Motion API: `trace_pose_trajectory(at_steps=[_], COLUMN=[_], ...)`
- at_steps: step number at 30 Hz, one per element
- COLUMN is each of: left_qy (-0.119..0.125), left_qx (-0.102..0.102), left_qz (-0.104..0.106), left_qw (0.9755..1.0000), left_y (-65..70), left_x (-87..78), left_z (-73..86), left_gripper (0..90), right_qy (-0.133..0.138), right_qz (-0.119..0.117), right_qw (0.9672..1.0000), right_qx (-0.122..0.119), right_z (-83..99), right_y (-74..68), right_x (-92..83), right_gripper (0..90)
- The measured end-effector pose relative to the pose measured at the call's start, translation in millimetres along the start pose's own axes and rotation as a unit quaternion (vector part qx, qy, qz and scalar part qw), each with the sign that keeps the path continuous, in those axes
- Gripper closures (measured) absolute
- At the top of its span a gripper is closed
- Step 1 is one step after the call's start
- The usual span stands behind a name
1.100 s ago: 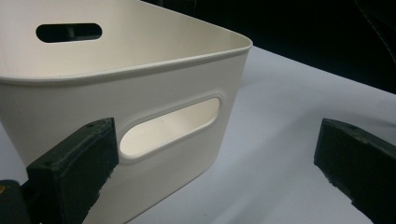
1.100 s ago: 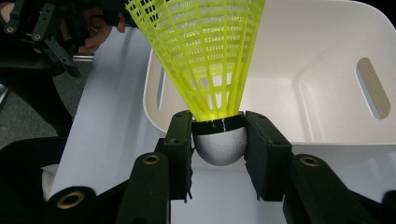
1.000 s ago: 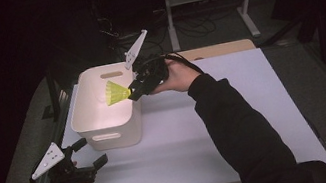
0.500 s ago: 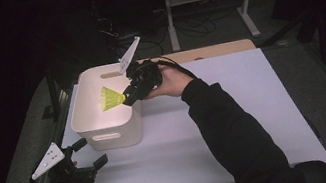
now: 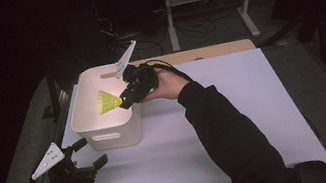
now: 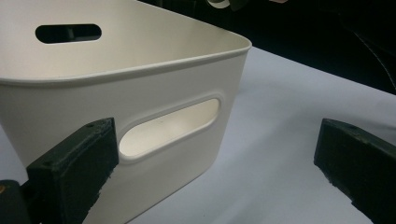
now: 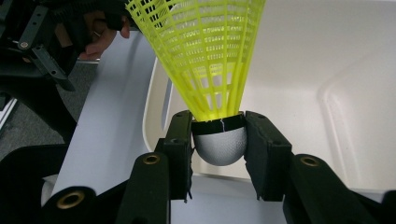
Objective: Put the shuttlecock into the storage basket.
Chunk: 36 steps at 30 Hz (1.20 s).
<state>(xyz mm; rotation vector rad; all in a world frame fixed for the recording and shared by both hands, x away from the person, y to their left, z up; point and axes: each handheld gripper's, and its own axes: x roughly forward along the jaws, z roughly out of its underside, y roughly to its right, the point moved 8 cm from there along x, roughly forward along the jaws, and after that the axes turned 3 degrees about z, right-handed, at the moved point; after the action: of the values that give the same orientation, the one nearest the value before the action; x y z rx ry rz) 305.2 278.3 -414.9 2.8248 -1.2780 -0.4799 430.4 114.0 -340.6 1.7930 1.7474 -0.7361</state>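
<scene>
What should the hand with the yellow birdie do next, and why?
Probably open the right gripper and let go. It pinches the shuttlecock by its white cork, already above the open white bin, so it should drop inside.

High view overlooks table (image 5: 235,109) from above; both gripper views sit close, sharing the white bin (image 5: 107,132).

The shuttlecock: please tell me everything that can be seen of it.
The shuttlecock has a neon-yellow, net-like plastic skirt and a rounded white cork head with a dark band. The right gripper is shut on it, one jaw on each side of the head. It hangs above the open white bin, skirt pointing away from the gripper toward the inside. Nothing else touches it.
</scene>
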Motion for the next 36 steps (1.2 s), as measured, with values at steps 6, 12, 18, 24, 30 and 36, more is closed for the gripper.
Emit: trace_pose_trajectory(at_steps=[6,12,18,24,30,36], left_qy=[0.000,0.000,0.000,0.001,0.000,0.002], left_qx=[0.000,0.000,-0.001,-0.001,0.000,-0.001], left_qz=[0.000,0.000,0.000,0.000,0.000,0.000], left_qw=[1.0000,1.0000,1.0000,1.0000,1.0000,1.0000], left_y=[0.0,0.1,0.1,0.2,0.0,0.1], left_x=[-0.1,-0.3,-0.3,-0.2,-0.4,-0.2], left_z=[0.0,-0.1,-0.1,-0.2,-0.1,-0.3], left_gripper=[0.0,0.0,0.0,0.0,0.0,0.0], right_qy=[0.000,-0.003,-0.006,-0.008,-0.010,-0.011], right_qz=[-0.005,-0.010,-0.014,-0.018,-0.019,-0.020], right_qw=[1.0000,0.9999,0.9999,0.9998,0.9998,0.9997], right_qx=[-0.002,-0.001,-0.004,-0.003,-0.001,0.003], right_z=[-0.3,0.0,0.8,0.9,2.0,2.9], right_y=[-0.4,-1.1,-1.8,-2.7,-0.6,1.0], right_x=[7.1,13.7,19.9,24.4,28.4,33.1], right_gripper=[62.2,62.2,62.2,62.2,62.3,62.2])
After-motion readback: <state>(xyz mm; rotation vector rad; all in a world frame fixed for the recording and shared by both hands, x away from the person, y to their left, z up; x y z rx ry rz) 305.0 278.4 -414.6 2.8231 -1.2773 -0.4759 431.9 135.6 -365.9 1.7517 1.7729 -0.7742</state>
